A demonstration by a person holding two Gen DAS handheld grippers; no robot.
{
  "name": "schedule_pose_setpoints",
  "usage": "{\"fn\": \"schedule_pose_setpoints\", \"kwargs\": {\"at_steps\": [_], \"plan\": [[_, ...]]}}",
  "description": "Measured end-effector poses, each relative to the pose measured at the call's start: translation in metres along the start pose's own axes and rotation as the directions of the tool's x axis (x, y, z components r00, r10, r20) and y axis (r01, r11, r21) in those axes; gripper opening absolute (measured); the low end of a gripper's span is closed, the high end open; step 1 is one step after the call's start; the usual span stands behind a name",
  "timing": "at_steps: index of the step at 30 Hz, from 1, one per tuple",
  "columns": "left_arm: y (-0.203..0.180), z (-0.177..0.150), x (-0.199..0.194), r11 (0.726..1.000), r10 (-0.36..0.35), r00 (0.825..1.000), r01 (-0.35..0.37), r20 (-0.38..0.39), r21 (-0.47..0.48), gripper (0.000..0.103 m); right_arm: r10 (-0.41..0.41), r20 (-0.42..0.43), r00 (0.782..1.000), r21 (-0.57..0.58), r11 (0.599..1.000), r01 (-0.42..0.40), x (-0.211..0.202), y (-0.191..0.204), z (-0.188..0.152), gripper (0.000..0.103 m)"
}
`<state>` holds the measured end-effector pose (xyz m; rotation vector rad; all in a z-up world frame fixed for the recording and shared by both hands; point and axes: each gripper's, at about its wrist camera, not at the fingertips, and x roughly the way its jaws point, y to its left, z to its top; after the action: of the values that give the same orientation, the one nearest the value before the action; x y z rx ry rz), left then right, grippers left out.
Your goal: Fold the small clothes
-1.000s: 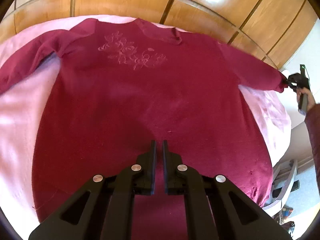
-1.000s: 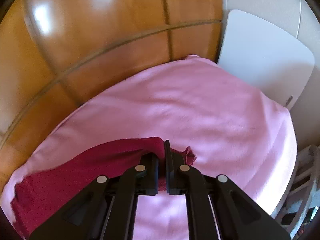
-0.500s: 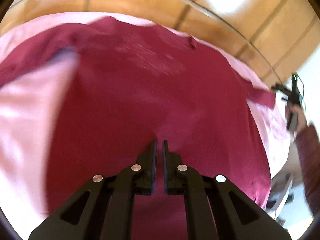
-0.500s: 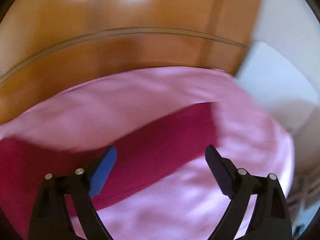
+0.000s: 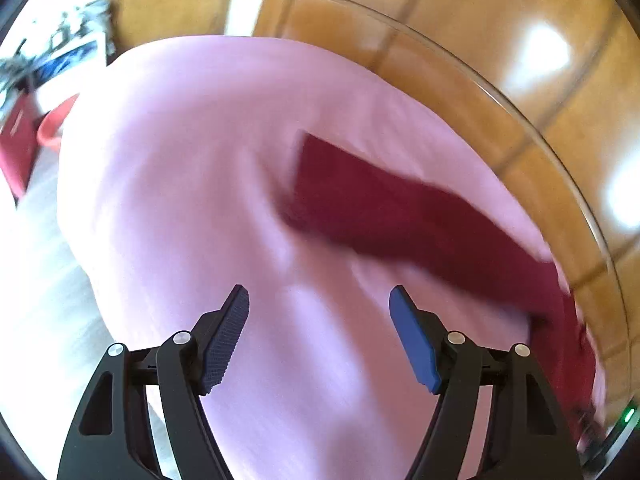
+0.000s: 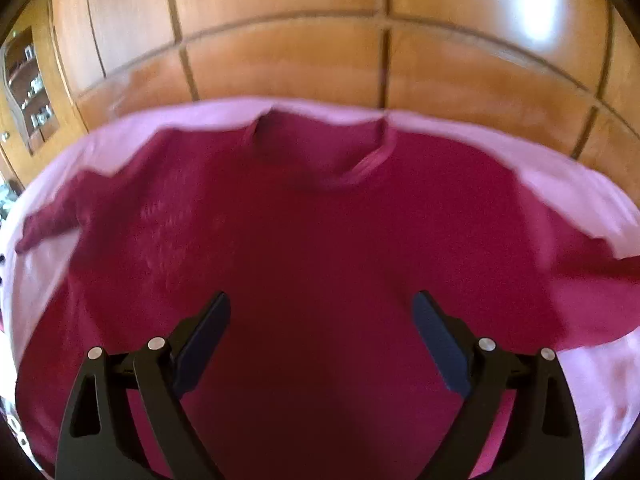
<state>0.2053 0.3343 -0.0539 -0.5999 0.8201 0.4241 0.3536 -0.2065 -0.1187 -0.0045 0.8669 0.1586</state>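
The maroon sweater [image 6: 320, 248] lies flat on the pink blanket [image 5: 192, 184], neckline at upper centre of the right view, likely spread for folding. The right tool [image 6: 320, 316] hovers over its body, spread and empty. The left tool [image 5: 319, 312], jaws just opened and empty, faces the sleeve [image 5: 400, 208] at centre right.

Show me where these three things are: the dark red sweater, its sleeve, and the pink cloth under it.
dark red sweater [image 6: 320, 248], right wrist view, on the middle of its body.
sleeve [image 5: 392, 208], left wrist view, on the middle of its length.
pink cloth [image 5: 180, 200], left wrist view, on a bare part left of the sleeve.
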Motion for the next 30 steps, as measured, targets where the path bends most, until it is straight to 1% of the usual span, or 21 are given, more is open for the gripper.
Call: {"fn": "schedule_pose_setpoints", "kwargs": {"at_steps": [2, 4, 6, 8, 9, 10, 12, 13, 15, 16, 17, 18, 19, 21, 22, 23, 24, 26, 27, 29, 30], "plan": [[0.011, 0.017, 0.009, 1.000, 0.019, 1.000, -0.019, 0.018, -0.006, 0.072, -0.024, 0.002, 1.000, -0.002, 1.000, 0.024, 0.009, -0.001, -0.005, 0.094], [0.013, 0.031, 0.021, 1.000, 0.021, 1.000, -0.021, 0.015, 0.008, 0.071, -0.022, -0.002, 1.000, 0.003, 1.000, 0.022, 0.011, 0.000, -0.003, 0.095], [0.007, 0.040, 0.035, 0.999, 0.013, 1.000, -0.013, -0.003, 0.039, 0.062, -0.025, -0.004, 1.000, 0.000, 1.000, 0.025, 0.011, 0.000, -0.004, 0.096], [-0.002, 0.047, 0.056, 0.997, 0.025, 0.999, -0.022, -0.037, 0.075, 0.060, -0.035, -0.007, 0.999, -0.008, 0.999, 0.035, 0.008, 0.004, -0.005, 0.098], [-0.005, 0.048, 0.063, 0.996, 0.037, 0.999, -0.033, -0.038, 0.088, 0.050, -0.042, -0.007, 0.999, -0.013, 0.999, 0.042, 0.009, 0.005, -0.004, 0.098], [-0.011, 0.049, 0.071, 0.992, 0.059, 0.998, -0.054, -0.038, 0.115, 0.042, -0.045, -0.006, 0.999, -0.014, 0.999, 0.045, 0.009, 0.005, -0.004, 0.098], [-0.026, 0.051, 0.076, 0.984, 0.058, 0.997, -0.048, -0.054, 0.173, 0.006, -0.045, -0.003, 0.999, -0.011, 0.999, 0.045, 0.007, 0.003, -0.004, 0.098], [-0.030, 0.055, 0.076, 0.980, 0.057, 0.997, -0.047, -0.049, 0.194, 0.006, -0.044, -0.003, 0.999, -0.010, 0.999, 0.044, 0.007, 0.002, -0.004, 0.098], [-0.038, 0.064, 0.053, 0.970, 0.060, 0.997, -0.069, 0.044, 0.235, 0.006, -0.045, 0.000, 0.999, -0.010, 0.999, 0.045, 0.008, 0.001, -0.004, 0.099], [-0.038, 0.071, 0.044, 0.970, 0.062, 0.995, -0.079, 0.083, 0.228, 0.006, -0.046, 0.002, 0.999, -0.009, 0.999, 0.046, 0.009, 0.001, -0.003, 0.099], [-0.034, 0.077, 0.034, 0.973, 0.069, 0.990, -0.094, 0.122, 0.212, 0.006, -0.047, 0.004, 0.999, -0.009, 0.999, 0.047, 0.009, 0.001, -0.003, 0.099], [-0.029, 0.084, 0.024, 0.973, 0.096, 0.981, -0.129, 0.171, 0.191, 0.006, -0.047, 0.004, 0.999, -0.009, 0.999, 0.047, 0.009, 0.000, -0.003, 0.099], [-0.022, 0.090, 0.020, 0.971, 0.117, 0.973, -0.154, 0.199, 0.180, 0.006, -0.047, 0.005, 0.999, -0.008, 0.999, 0.047, 0.010, 0.001, -0.004, 0.100], [-0.017, 0.093, 0.021, 0.967, 0.148, 0.966, -0.186, 0.210, 0.175, 0.006, -0.047, 0.007, 0.999, -0.009, 0.999, 0.047, 0.010, 0.001, -0.004, 0.100], [-0.016, 0.090, 0.028, 0.952, 0.196, 0.957, -0.238, 0.216, 0.194, 0.006, -0.047, 0.008, 0.999, -0.009, 0.999, 0.047, 0.010, 0.001, -0.005, 0.100], [-0.017, 0.087, 0.039, 0.936, 0.236, 0.951, -0.278, 0.200, 0.217, 0.006, -0.047, 0.008, 0.999, -0.010, 0.999, 0.047, 0.010, 0.001, -0.005, 0.100], [-0.017, 0.080, 0.056, 0.918, 0.281, 0.948, -0.312, 0.152, 0.245, 0.006, -0.046, 0.009, 0.999, -0.009, 0.999, 0.046, 0.010, 0.001, -0.005, 0.100], [-0.016, 0.069, 0.074, 0.901, 0.330, 0.938, -0.347, 0.108, 0.259, 0.006, -0.046, 0.008, 0.999, -0.009, 0.999, 0.046, 0.010, 0.001, -0.005, 0.100], [-0.016, 0.065, 0.078, 0.901, 0.336, 0.937, -0.350, 0.095, 0.259, 0.006, -0.046, 0.008, 0.999, -0.009, 0.999, 0.046, 0.010, 0.001, -0.005, 0.100], [-0.020, 0.058, 0.075, 0.901, 0.336, 0.935, -0.354, 0.113, 0.249, 0.007, -0.044, 0.008, 0.999, -0.007, 0.999, 0.044, 0.011, 0.002, -0.006, 0.100], [-0.020, 0.055, 0.065, 0.911, 0.322, 0.940, -0.340, 0.112, 0.233, 0.007, -0.045, 0.008, 0.999, -0.008, 0.999, 0.045, 0.011, 0.002, -0.005, 0.100]]}}
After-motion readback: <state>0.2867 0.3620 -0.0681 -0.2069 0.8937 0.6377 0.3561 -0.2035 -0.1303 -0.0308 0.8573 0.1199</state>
